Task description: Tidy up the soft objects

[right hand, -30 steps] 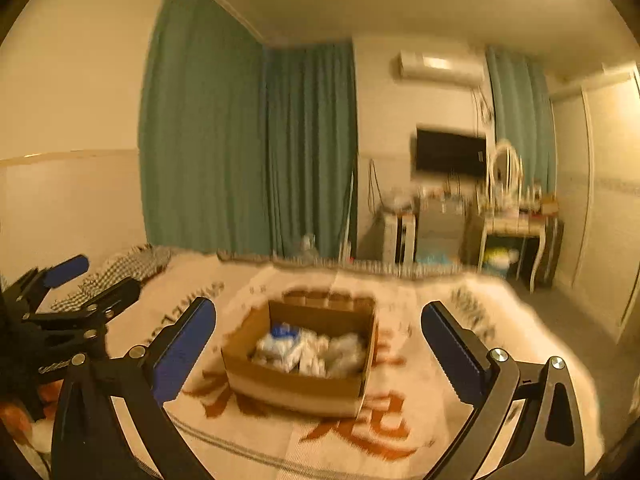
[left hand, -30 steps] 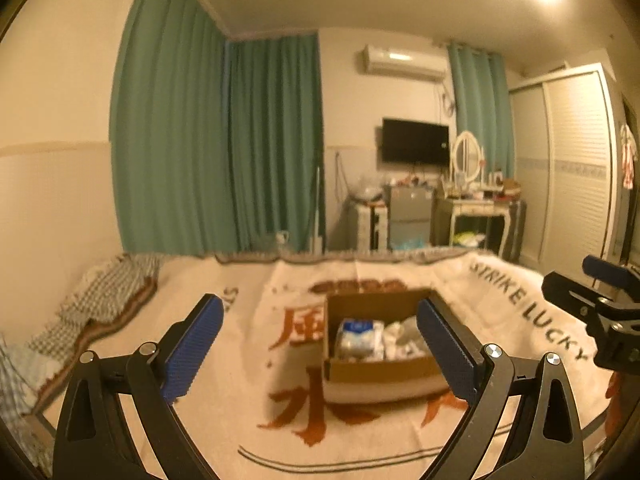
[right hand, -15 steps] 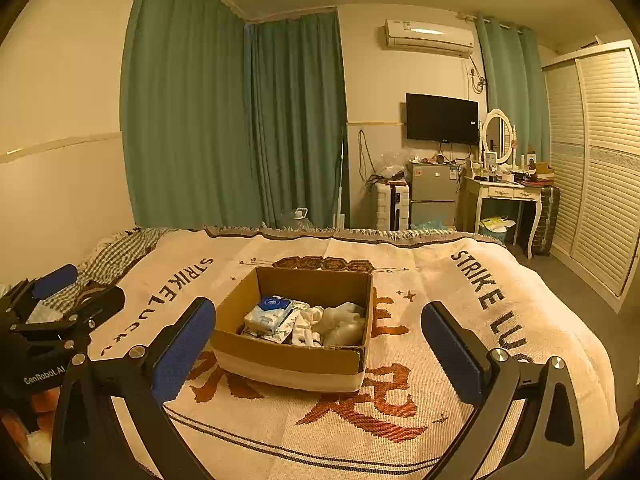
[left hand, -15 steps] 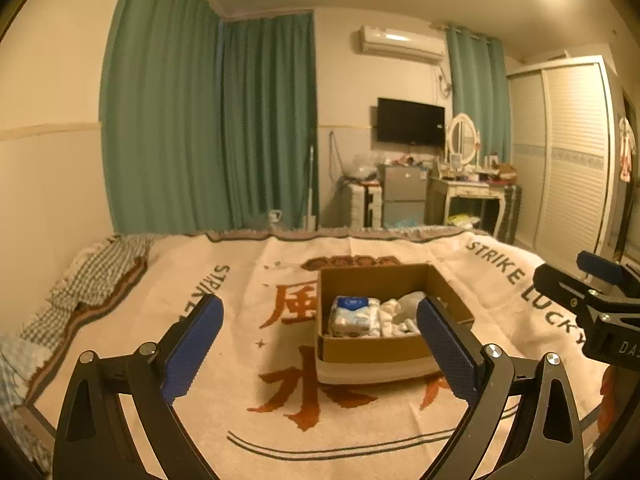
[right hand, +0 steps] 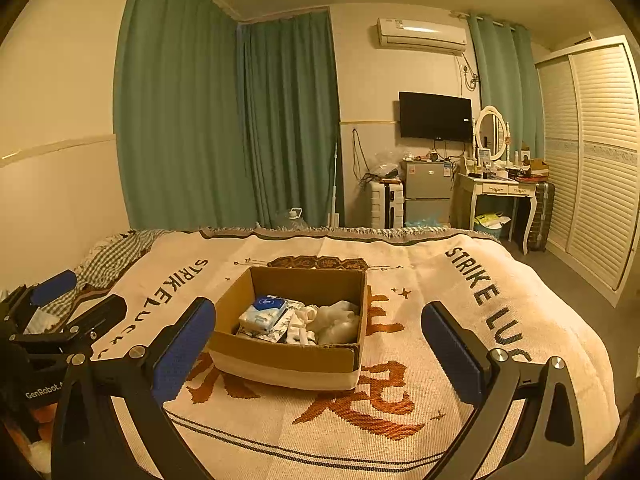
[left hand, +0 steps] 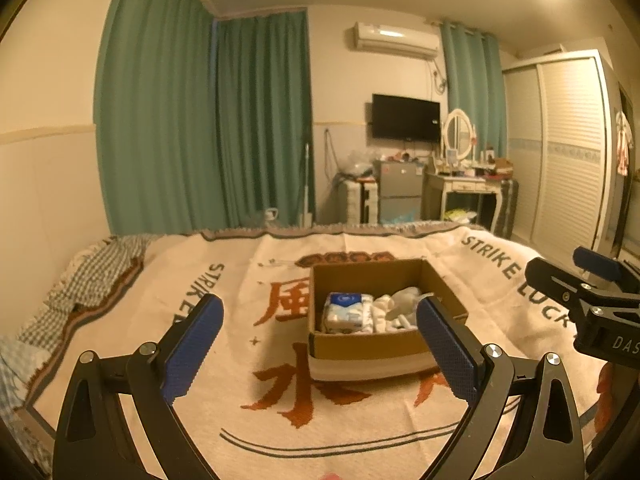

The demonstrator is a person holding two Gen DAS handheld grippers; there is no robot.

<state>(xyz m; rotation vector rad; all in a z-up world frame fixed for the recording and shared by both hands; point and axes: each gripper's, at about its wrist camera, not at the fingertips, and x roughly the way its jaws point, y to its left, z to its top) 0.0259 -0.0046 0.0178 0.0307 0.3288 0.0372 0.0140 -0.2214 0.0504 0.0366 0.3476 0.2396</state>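
Several soft white items (right hand: 320,320) lie heaped in the open brown cardboard box (right hand: 280,354), too crumpled and dim to tell apart; only a white tissue pack with a blue label (right hand: 265,312) at the box's left end reads clearly. The box's near wall hides the lower part of the pile, and in the left wrist view the right blue finger pad (left hand: 444,350) covers the box's near right corner. The box sits on a cream woven blanket with rust-red characters and dark "STRIKE LUCKY" lettering (right hand: 400,420), spread over the bed, roughly at its middle.

The left gripper (left hand: 320,350) hangs near the box with its 2 blue-padded fingers spread wide, holding nothing. The right gripper (right hand: 318,352) is likewise wide apart and empty, the box between its fingers in view. Each gripper shows at the other view's edge, cut off by the frame.

A checked cloth (right hand: 116,254) is bunched at the blanket's far left edge. Beyond the bed hang green curtains (right hand: 224,120).
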